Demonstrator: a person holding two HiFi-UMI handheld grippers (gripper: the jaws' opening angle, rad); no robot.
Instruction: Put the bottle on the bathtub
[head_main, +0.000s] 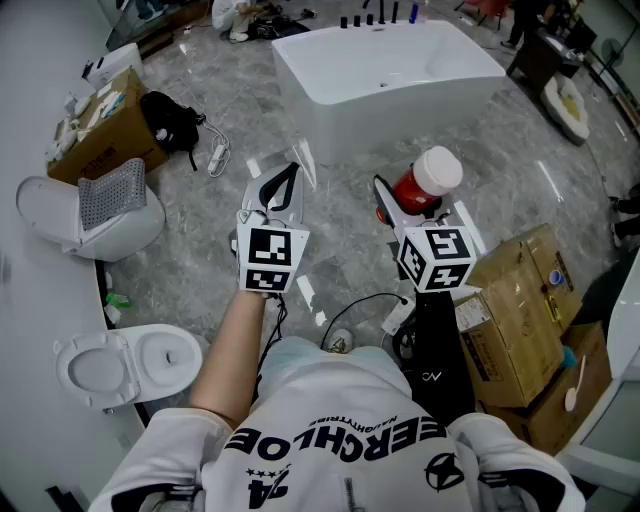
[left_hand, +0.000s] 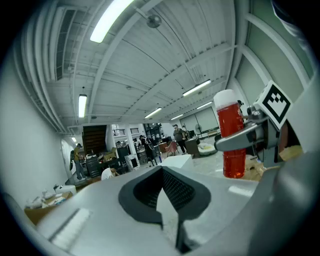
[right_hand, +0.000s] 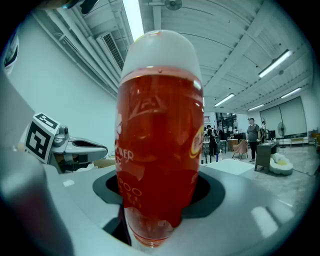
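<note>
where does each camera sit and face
Head view: on the person's head, steeply down at the floor and bathtub; forearm, left gripper and right gripper show.
Left gripper view: on the left gripper, facing the room and ceiling; its shut jaws show.
Right gripper view: on the right gripper, facing the bottle it holds.
Shared: both gripper views show the bottle and the other gripper.

The bottle (head_main: 425, 180) stands between the jaws of the right gripper (head_main: 418, 200), right of the left gripper (head_main: 292, 168), with the bathtub (head_main: 390, 80) beyond both, a toilet (head_main: 125, 365) near left, a box (head_main: 105, 135) and bag (head_main: 170, 120) far left, and boxes (head_main: 515, 310) right.
</note>
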